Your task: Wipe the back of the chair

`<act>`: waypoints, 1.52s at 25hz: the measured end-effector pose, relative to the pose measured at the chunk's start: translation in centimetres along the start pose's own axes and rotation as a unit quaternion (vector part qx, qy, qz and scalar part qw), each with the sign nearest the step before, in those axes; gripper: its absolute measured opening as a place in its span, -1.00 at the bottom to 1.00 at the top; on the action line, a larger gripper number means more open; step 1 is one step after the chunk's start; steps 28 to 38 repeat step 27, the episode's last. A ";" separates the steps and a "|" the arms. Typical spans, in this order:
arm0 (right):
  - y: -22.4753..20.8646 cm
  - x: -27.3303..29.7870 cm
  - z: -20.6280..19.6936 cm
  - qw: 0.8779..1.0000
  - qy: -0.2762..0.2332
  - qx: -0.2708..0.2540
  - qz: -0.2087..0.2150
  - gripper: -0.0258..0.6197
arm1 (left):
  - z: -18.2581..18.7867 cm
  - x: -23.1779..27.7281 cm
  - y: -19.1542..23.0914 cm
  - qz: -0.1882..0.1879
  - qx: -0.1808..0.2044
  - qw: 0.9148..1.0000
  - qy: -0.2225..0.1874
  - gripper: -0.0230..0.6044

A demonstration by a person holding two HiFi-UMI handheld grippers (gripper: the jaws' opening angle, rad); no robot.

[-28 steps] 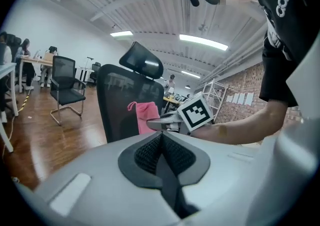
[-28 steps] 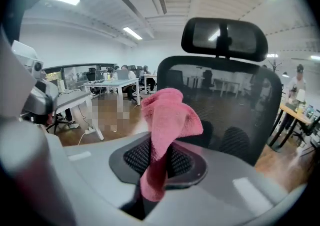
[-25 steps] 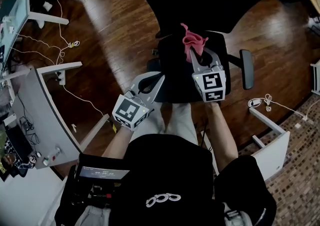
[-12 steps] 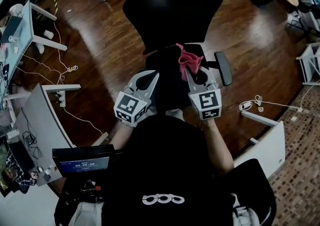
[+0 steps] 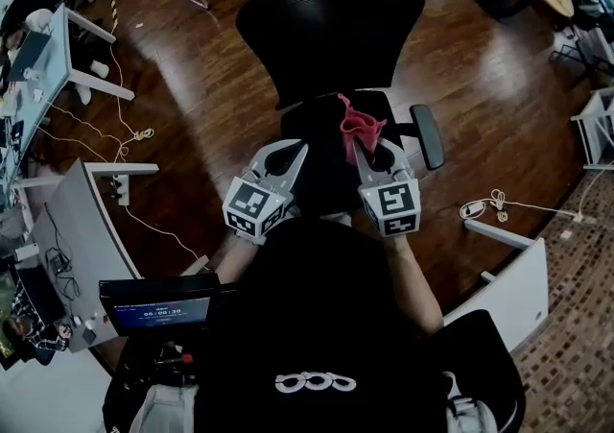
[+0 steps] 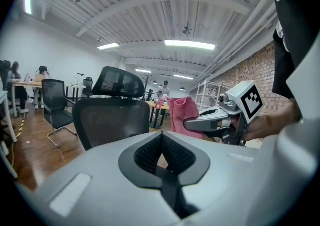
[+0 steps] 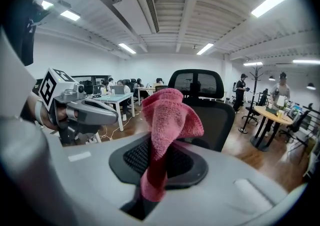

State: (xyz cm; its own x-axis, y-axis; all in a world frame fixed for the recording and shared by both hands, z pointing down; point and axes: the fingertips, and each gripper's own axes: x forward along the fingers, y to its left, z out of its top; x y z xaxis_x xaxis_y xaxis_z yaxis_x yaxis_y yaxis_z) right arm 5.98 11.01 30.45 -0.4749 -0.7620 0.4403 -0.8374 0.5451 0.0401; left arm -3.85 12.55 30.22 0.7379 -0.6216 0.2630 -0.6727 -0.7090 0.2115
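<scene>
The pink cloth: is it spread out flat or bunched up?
Bunched up: the pink cloth is pinched in the right gripper, its free end flopping over in folds.

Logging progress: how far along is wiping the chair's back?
Done: the right gripper is shut on the pink cloth. In hand: the cloth is held up short of the backrest. Left: all the wiping; the left gripper is shut, empty.
</scene>
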 end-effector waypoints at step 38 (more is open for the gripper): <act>0.6 0.5 -0.5 1.000 0.000 -0.002 0.015 -0.76 | 0.4 0.1 0.0 0.010 0.003 1.000 -0.005 -0.97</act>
